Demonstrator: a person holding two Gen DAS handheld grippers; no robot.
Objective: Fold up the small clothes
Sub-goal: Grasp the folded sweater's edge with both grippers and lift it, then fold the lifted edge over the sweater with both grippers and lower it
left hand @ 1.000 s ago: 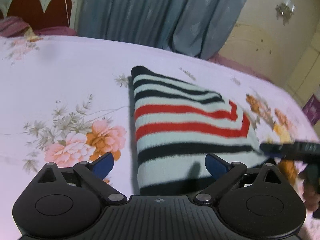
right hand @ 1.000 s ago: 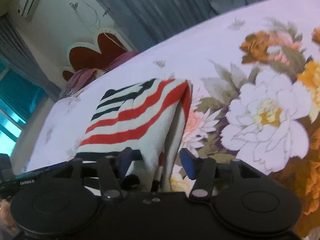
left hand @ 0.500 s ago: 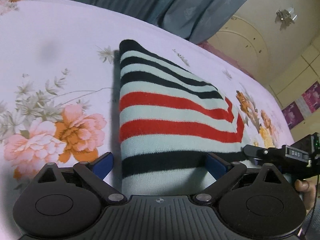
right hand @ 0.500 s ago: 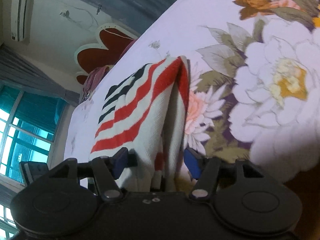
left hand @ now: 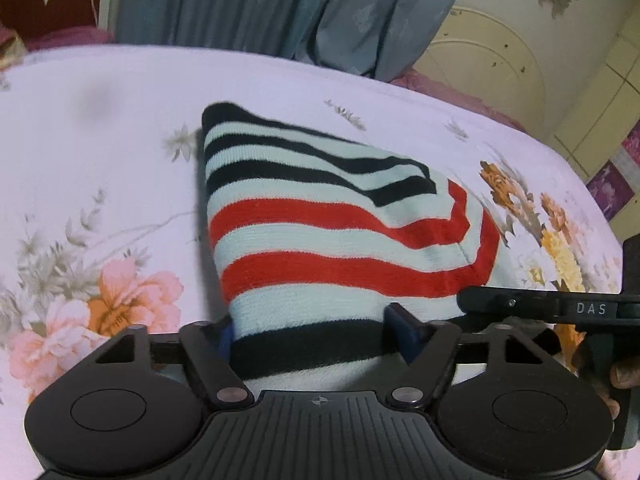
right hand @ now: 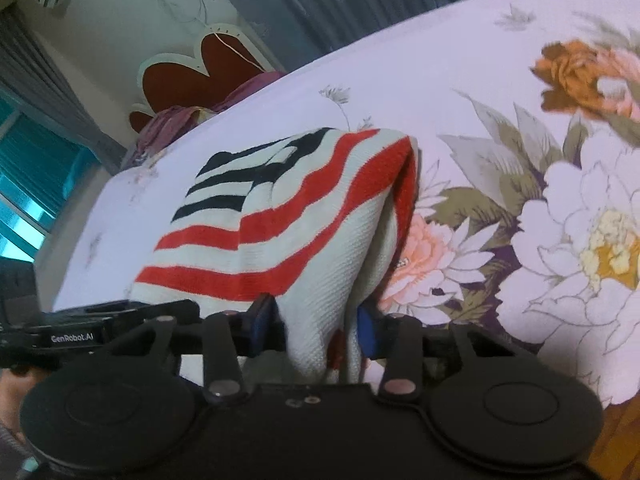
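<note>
While the striped sweater (left hand: 328, 216) is lying on the flowered bedsheet (left hand: 100, 128), its near edge is sitting lifted between the two tools, and the far part is resting flat on the bed. The sweater is banded in black, white and red, folded over on itself so that the stripes are bending at a corner on its right side.

The left gripper (left hand: 312, 332) is closing on the near hem — its blue pads are pressing the black band from both sides, with the cloth bunching up between them. In the left wrist view the right tool is showing as a dark bar at the right edge, just beside the sweater's near right corner.

The right gripper (right hand: 316, 320) is pinching a thick fold of white cloth — the fabric is hanging down between its fingers (right hand: 260, 314) and spreading upward toward the red stripes. In this view the sweater (right hand: 280, 208) is rising like a small tent, its right edge doubled over and standing off the sheet. The left tool is showing as a dark bar at the lower left, touching or nearly touching the cloth there.

Behind the bed, grey-blue curtains (left hand: 280, 8) are hanging, and a red headboard (right hand: 192, 76) with a pale scalloped frame is standing at the far end.
</note>
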